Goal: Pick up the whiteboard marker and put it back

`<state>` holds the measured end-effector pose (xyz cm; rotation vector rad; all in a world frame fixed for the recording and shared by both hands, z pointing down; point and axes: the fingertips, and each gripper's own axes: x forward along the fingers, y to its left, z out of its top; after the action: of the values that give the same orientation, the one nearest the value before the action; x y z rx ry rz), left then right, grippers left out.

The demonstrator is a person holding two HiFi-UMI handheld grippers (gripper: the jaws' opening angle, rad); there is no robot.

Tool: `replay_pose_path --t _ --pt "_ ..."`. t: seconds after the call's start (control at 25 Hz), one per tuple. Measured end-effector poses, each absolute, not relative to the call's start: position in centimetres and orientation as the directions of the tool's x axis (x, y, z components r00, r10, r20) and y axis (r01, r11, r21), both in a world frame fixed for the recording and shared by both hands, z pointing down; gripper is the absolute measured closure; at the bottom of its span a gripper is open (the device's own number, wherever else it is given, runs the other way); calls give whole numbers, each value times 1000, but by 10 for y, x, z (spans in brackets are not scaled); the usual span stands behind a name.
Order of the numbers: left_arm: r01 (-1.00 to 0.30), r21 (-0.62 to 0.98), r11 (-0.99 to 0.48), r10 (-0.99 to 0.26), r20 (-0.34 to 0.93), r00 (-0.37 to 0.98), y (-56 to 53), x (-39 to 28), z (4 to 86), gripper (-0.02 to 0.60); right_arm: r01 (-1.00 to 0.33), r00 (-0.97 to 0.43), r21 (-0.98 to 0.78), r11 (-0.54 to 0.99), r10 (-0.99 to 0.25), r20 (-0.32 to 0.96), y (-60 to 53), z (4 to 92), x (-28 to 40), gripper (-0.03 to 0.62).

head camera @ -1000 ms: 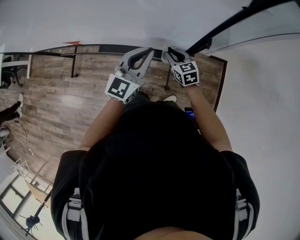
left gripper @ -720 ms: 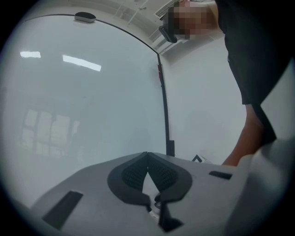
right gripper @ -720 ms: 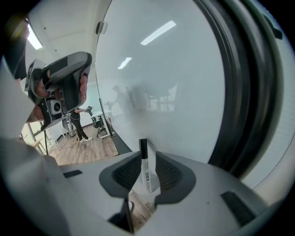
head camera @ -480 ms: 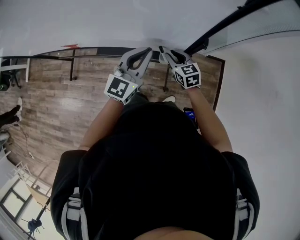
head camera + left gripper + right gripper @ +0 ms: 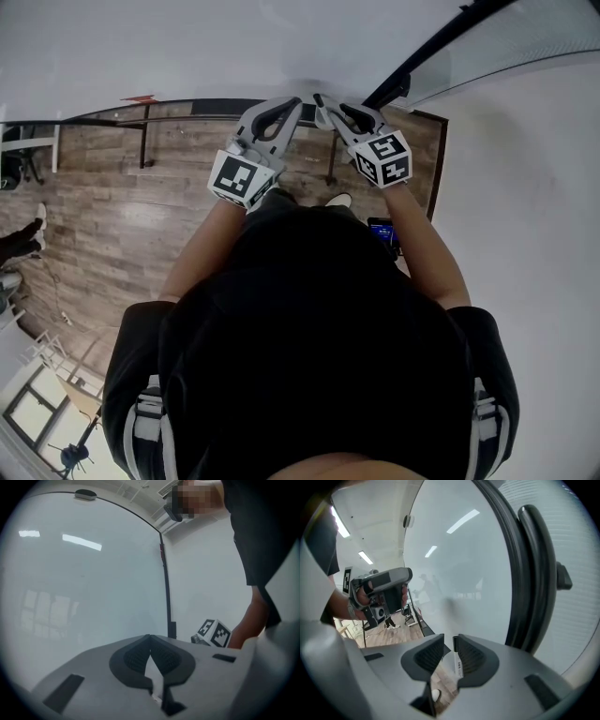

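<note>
Since the earlier frames, the right tool (image 5: 328, 105) has shifted in the head view: its marker cube sits a little further right and its tips reach slightly higher against the whiteboard (image 5: 187, 47). Its jaws have just been opening and now stand apart. In the right gripper view, the whiteboard marker (image 5: 458, 663), white with a dark cap, shows in the gap, close along the right-hand pad and clear of the left-hand one. I cannot tell whether it touches that pad or lies further off. The left tool (image 5: 150, 637) has kept its place just beside the right one. It points at the whiteboard with its jaw tips together and nothing between them. Wooden floor (image 5: 122, 216) lies below.
</note>
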<state>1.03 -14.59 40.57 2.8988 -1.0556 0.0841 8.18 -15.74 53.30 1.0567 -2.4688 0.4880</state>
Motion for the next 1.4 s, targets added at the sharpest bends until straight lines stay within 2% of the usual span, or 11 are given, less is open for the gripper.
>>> replay_pose_path --t 0.28,0.84,1.16,1.4 --pt "-604 38 -796 -599 93 795 -136 15 399 577 -682 -686 -134 719 -564 459 -132 488 74 502" --pt "-577 97 -811 -572 73 817 -118 19 370 577 -644 -756 -128 754 -602 256 -112 385 64 516" --pt "-551 76 -831 -549 54 834 -115 23 351 577 -663 -747 -75 744 -653 122 -108 346 68 579" --pt "-525 73 -848 -524 38 851 -120 26 344 577 -695 -719 -49 717 -693 60 -111 337 71 592"
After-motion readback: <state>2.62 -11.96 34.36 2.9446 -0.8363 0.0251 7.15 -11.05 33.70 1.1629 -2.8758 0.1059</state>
